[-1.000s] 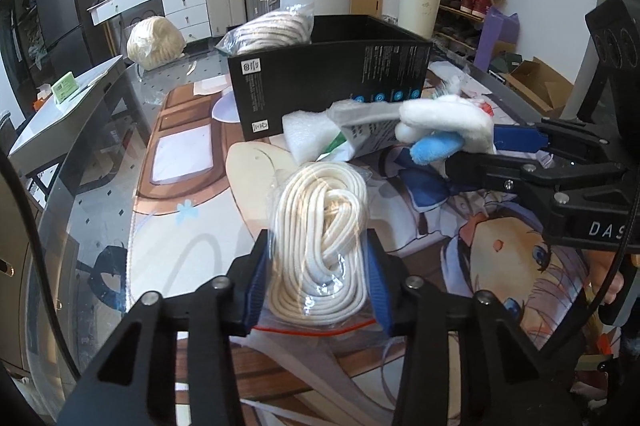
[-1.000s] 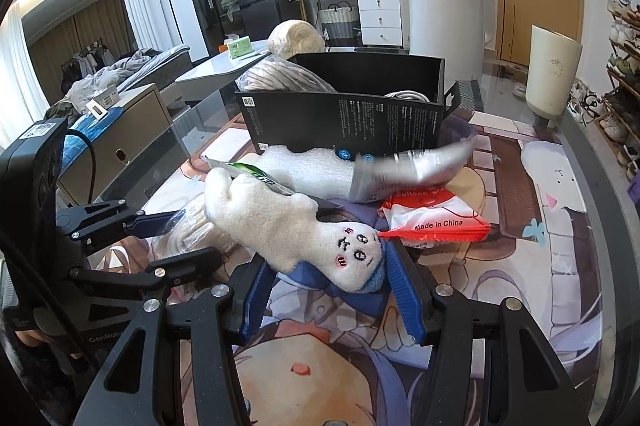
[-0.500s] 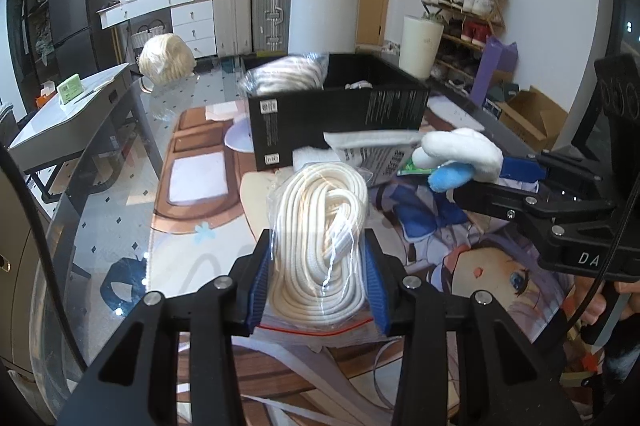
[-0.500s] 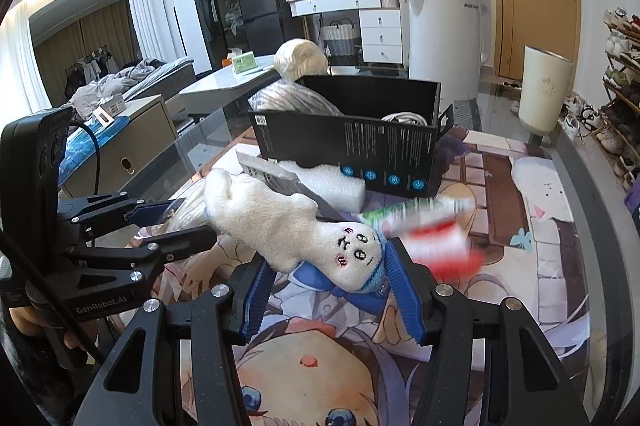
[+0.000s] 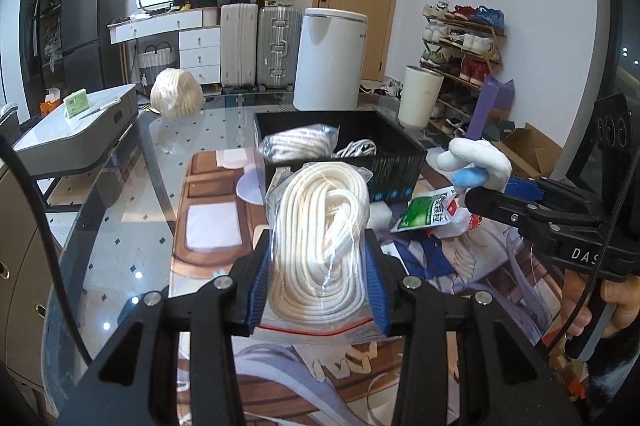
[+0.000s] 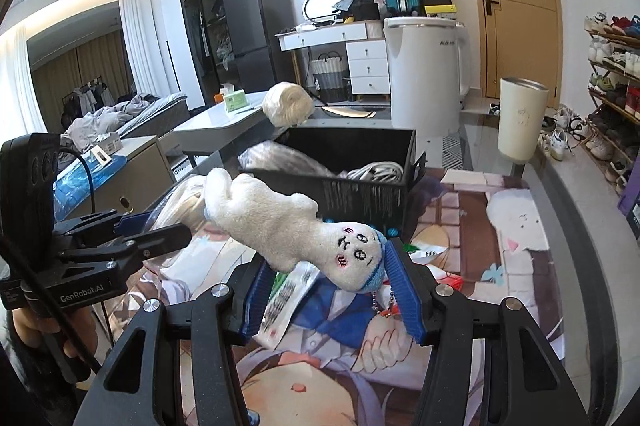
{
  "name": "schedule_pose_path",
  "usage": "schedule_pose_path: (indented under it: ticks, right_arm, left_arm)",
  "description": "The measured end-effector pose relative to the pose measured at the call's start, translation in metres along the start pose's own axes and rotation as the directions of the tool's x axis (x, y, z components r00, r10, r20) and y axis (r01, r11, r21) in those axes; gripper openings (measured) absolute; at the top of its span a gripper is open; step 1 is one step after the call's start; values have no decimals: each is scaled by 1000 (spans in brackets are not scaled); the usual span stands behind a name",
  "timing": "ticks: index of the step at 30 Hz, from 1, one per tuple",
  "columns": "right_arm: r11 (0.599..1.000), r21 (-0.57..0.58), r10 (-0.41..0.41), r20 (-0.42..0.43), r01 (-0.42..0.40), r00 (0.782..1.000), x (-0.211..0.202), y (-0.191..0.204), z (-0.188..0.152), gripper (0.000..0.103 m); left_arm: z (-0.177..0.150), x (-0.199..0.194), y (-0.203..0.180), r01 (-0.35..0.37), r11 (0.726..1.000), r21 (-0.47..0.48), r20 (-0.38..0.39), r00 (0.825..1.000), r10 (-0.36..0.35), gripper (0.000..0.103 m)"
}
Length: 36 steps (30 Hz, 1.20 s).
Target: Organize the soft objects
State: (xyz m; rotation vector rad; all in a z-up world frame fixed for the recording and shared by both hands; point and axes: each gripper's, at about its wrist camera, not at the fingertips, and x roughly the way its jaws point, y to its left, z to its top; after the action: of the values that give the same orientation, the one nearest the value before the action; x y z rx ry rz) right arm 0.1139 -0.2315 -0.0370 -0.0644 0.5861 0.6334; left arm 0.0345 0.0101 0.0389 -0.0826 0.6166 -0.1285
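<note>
Lifted higher, both tools approach black box holding bagged rope.

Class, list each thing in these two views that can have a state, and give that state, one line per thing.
Left gripper: shut on bagged rope.
Bagged rope: held, lifted.
Right gripper: shut on plush toy.
Plush toy: held, tilted.
Black box: open, partly filled.
Snack packet: lying on the mat.
</note>
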Motion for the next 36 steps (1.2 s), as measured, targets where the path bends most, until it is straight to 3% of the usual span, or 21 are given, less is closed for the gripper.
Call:
schedule_pose_path:
  ticks: [5,24,36]
  right_arm:
    - [999,30,39,19,-40,999,-7,-3,8,55]
    - [1000,-13,-4,58,5,998,-9,2,32,55]
    - [1000,-11,-17,66,18,998,10,-3,58,55]
  left_arm:
    - [5,0,3,3,1000,-4,14,1000,-3,40]
    - [33,1,3,13,1000,-6,75,997,-13,41]
    - [53,23,2,-39,999,6,90,995,38,41]
